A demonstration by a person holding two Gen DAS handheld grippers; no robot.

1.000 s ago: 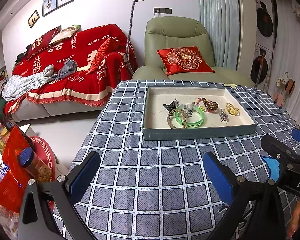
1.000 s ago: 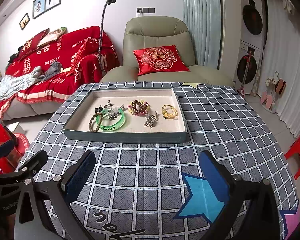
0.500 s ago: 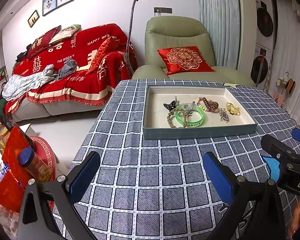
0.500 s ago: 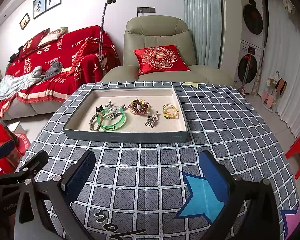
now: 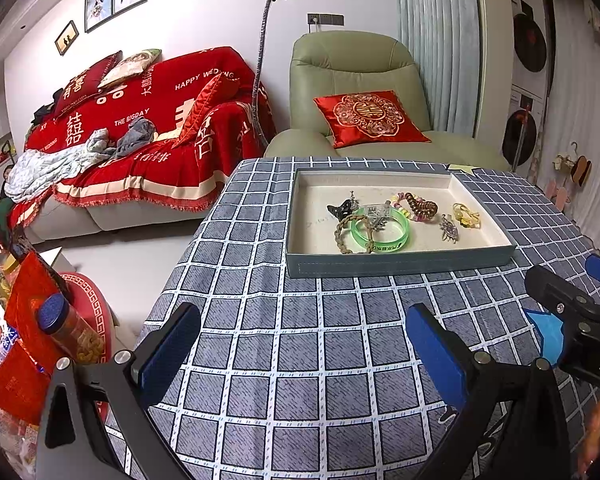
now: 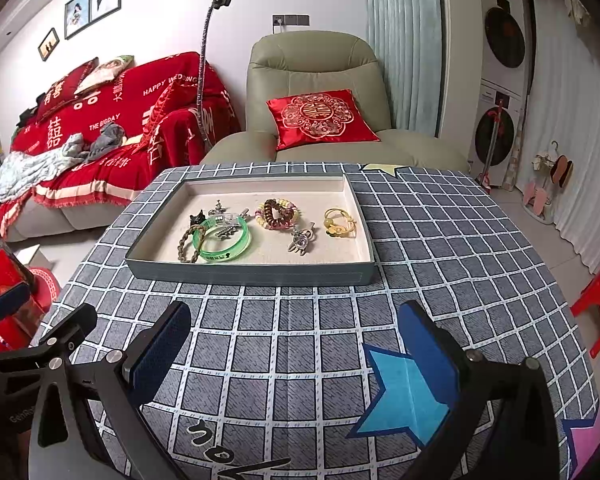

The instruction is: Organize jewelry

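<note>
Nearest, both tools hover low over the checked tablecloth [image 6: 284,344], short of the tray. The left gripper [image 5: 300,344] has its blue pads spread wide with nothing between them, and the right gripper [image 6: 296,344] is spread just as wide and equally empty. A blue star sticker [image 6: 404,392] lies under the right gripper's right-hand pad.

Ahead of both sits the shallow grey tray [image 6: 256,274], pale-lined, with all the jewelry loose inside. Closest to the tools, toward the left of the tray, a green bangle [image 6: 224,240] overlaps a braided cord bracelet [image 6: 188,242]. The bangle looks rigid, light and smooth (likely slippery), so I would pinch it across the band on the free near arc, away from the cord. The cord seems soft and should give under the pads.

Right of those lies a small silver pendant [image 6: 302,240]; it is thin and flat against the lining, probably the hardest piece to get under. Further right is a gold ring cluster [image 6: 338,224], light and possibly delicate.

Behind, a coiled hair tie with beads [image 6: 278,214] looks springy and easy to grip anywhere. A dark hair claw [image 6: 198,218] and a clear clip [image 6: 224,218] touch the bangle's far edge, so lifting the bangle could drag them.

Beyond the table stands a green armchair [image 6: 316,80].
</note>
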